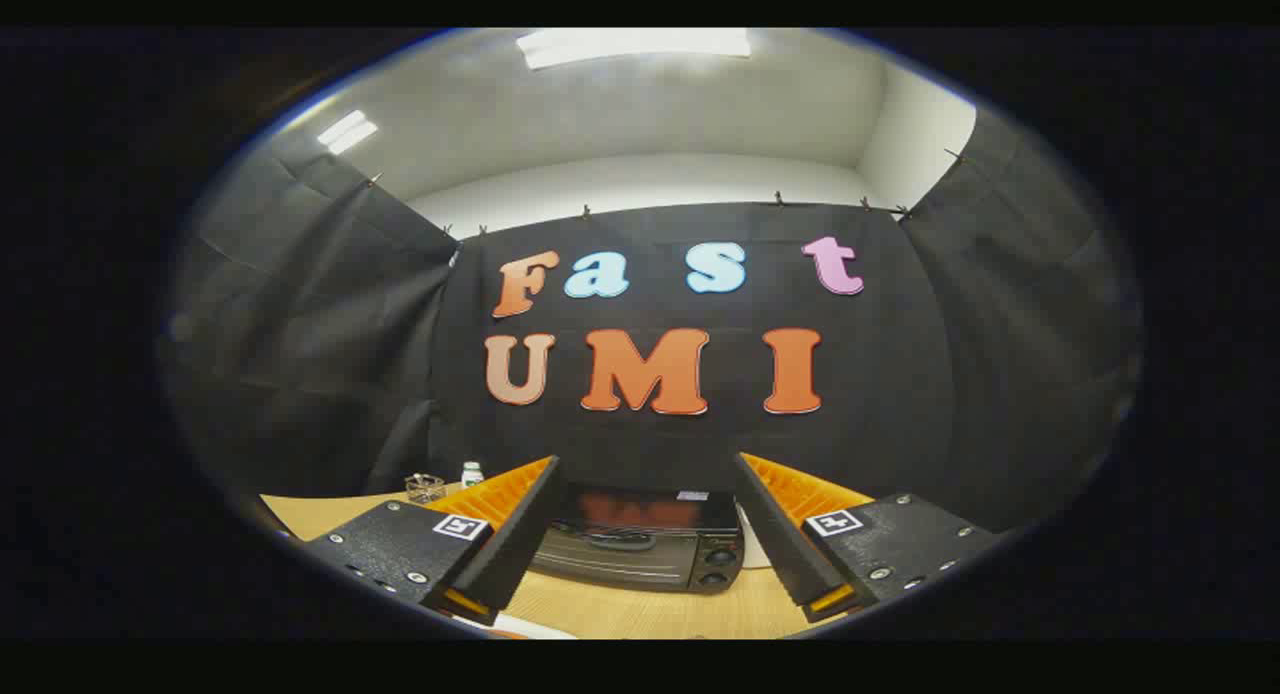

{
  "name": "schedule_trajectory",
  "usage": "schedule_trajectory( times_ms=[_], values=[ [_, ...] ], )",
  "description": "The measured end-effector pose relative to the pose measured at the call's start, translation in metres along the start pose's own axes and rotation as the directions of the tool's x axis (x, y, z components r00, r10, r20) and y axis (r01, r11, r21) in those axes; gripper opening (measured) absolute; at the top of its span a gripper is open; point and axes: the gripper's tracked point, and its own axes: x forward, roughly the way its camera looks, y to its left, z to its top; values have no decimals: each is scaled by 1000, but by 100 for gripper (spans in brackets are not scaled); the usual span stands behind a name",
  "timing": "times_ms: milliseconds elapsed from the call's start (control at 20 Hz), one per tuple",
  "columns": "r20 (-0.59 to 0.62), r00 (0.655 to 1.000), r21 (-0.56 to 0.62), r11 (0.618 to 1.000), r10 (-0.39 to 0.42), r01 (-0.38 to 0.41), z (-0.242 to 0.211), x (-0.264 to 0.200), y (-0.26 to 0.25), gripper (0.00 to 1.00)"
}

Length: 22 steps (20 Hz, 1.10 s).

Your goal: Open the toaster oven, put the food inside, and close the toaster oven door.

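Fingers (645,474) spread wide, empty; toaster oven (640,544) beyond, between them, door closed.

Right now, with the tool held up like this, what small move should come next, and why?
Probably ease the tool forward and down toward the toaster oven. Its fingers stand wide open with nothing between them, the oven sits beyond them on the wooden table, and its door looks shut, so opening it comes first. I cannot make out the handle clearly.
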Motion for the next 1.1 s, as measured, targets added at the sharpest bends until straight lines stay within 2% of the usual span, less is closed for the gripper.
schedule_trajectory(
  times_ms=[1100],
  values=[
    [-10, 1000, 101, 995, 14, -13, -12, 0, -21, 99]
  ],
)
